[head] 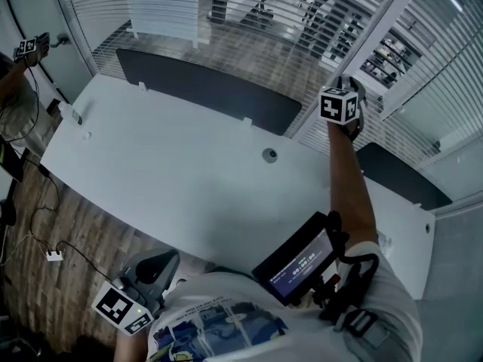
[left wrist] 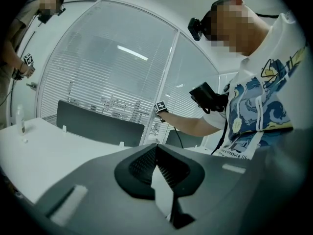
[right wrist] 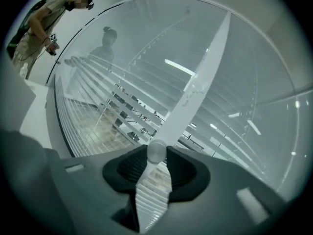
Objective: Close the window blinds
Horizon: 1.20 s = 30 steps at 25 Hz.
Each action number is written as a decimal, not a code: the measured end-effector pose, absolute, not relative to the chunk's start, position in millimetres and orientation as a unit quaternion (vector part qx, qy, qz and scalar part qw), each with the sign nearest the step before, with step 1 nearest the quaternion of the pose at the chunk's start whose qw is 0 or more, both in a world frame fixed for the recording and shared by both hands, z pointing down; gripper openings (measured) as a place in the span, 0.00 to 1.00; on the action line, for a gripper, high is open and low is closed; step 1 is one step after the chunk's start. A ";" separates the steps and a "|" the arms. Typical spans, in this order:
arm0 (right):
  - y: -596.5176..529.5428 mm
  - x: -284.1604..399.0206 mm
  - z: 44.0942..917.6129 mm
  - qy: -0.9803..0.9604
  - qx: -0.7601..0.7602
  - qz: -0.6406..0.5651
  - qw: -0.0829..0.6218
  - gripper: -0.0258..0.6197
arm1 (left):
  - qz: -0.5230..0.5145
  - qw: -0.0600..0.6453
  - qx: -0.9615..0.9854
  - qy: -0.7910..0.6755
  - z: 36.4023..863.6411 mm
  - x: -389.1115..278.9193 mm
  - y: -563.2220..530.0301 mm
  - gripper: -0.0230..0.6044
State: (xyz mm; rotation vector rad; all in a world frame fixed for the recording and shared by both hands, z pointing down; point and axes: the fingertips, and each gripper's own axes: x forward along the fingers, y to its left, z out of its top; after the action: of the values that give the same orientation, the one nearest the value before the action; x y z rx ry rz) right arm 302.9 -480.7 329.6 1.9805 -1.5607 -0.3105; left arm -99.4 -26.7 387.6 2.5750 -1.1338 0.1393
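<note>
The white window blinds made of long thin slats hang over the big glass wall at the far side of the long white desk. The slats are tipped partly open, so you can see through the gaps. The person's right arm reaches across the desk to the blinds. The right gripper is clamped on the thin clear plastic stick that hangs down in front of the blinds. The round stick sits right between the tips of the two black jaws, and both jaws touch it. The left gripper is low, close to the person's body at the near edge of the desk. Its jaws are together at the tips, with nothing between them. A small clear bottle-shaped thing stands on the far left end of the desk, and I cannot tell what is in it. Two dark grey flat panels stand up along the back edge of the desk, just in front of the blinds. Another person stands by the glass on the left.
</note>
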 end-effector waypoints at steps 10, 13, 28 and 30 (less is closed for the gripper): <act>-486.4 302.8 340.7 -0.530 0.694 -0.213 0.437 0.23 | 0.045 0.155 0.909 -0.385 390.0 -95.6 -25.8 0.04; -489.0 303.1 346.3 -0.505 0.671 -0.244 0.485 0.23 | 0.044 0.156 0.908 -0.386 390.2 -96.8 -24.0 0.04; -489.9 306.1 345.4 -0.441 0.608 -0.320 0.577 0.23 | 0.042 0.158 0.912 -0.376 390.5 -94.3 -22.6 0.04; -488.5 304.7 343.1 -0.491 0.636 -0.283 0.525 0.23 | 0.043 0.159 0.912 -0.375 390.4 -95.4 -22.5 0.04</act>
State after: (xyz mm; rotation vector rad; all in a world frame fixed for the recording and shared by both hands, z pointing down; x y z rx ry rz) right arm 304.7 -488.5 343.1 1.5211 -1.1743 -0.6762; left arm -95.4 -22.5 390.4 2.6074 -1.0728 0.1233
